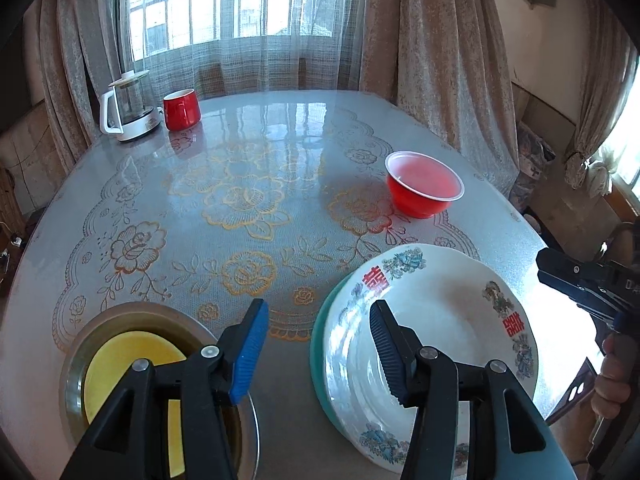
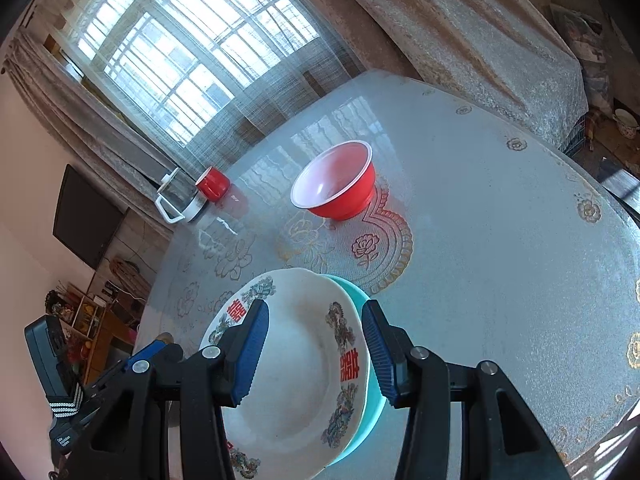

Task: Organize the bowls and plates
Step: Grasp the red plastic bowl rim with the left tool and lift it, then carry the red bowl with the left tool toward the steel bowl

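Both grippers hang over the near edge of the table [image 1: 280, 128], each spread with nothing between the pads. Left gripper [image 1: 316, 344] straddles the gap between two stacks; right gripper [image 2: 316, 350] frames the white floral plate [image 2: 296, 364] but does not pinch it, as far as I can judge through the fisheye.

White floral plate sits nested on a teal plate [image 2: 370, 392], whose rim shows only as a crescent along one side. Stack lies at the near edge, toward my right. Toward my left: a yellow plate [image 1: 120, 360] inside a clear glass dish [image 1: 76, 364]. Red bowl [image 1: 424, 186] stands alone farther out, well apart from both stacks. Red mug [image 1: 182, 109] and kettle [image 1: 128, 108] sit at the far edge by the window, not part of the job.

Step in hand, my reading: bring the red bowl in next. To do it well, take the rim with one pad inside and one outside the wall, close squarely, and lift straight before carrying. The bowl looks like light plastic, so a gentle grip should hold it. Keep the idle gripper clear of the plate stack.
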### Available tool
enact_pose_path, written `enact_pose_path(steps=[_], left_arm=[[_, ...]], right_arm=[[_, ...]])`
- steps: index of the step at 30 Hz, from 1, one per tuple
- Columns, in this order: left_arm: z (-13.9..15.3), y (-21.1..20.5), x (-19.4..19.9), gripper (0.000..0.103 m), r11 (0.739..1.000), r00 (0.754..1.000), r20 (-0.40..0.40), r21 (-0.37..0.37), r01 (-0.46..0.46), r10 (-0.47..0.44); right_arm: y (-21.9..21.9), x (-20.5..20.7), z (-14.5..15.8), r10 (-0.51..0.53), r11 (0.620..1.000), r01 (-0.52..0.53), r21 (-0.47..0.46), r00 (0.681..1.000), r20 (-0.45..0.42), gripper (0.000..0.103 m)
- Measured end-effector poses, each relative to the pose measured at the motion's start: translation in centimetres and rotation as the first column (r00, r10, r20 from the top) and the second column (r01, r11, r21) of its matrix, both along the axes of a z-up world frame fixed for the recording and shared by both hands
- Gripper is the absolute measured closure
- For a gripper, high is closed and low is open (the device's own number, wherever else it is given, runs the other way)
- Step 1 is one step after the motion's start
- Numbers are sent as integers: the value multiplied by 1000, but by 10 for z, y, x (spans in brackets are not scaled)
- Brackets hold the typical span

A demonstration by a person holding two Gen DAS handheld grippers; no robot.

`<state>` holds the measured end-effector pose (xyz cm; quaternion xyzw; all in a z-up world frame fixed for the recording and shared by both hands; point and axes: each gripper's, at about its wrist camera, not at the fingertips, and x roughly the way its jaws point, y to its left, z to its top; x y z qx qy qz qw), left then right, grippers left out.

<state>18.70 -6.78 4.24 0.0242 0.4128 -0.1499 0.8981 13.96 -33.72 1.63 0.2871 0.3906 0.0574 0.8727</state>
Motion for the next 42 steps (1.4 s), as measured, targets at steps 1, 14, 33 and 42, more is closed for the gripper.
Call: enact_pose_path(steps=[1, 14, 33, 42], left_arm=[[1, -1, 11, 50, 1000, 1000, -14, -6, 8, -8], [11, -67, 173, 54, 980, 959, -205, -84, 180, -194], [-18, -93, 123, 90, 990, 957, -257, -70, 120, -135], [4, -19, 77, 90, 998, 982, -187, -57, 4, -14]], right_arm=[[-2, 9, 1, -4, 1000, 4, -4, 1000, -10, 54], [-52, 136, -12, -140, 990, 138, -19, 981, -133, 54], [0, 154, -28, 29, 1000, -28, 11, 977, -210, 88], [66, 137, -9, 159, 987, -154, 40, 972, -175, 88]])
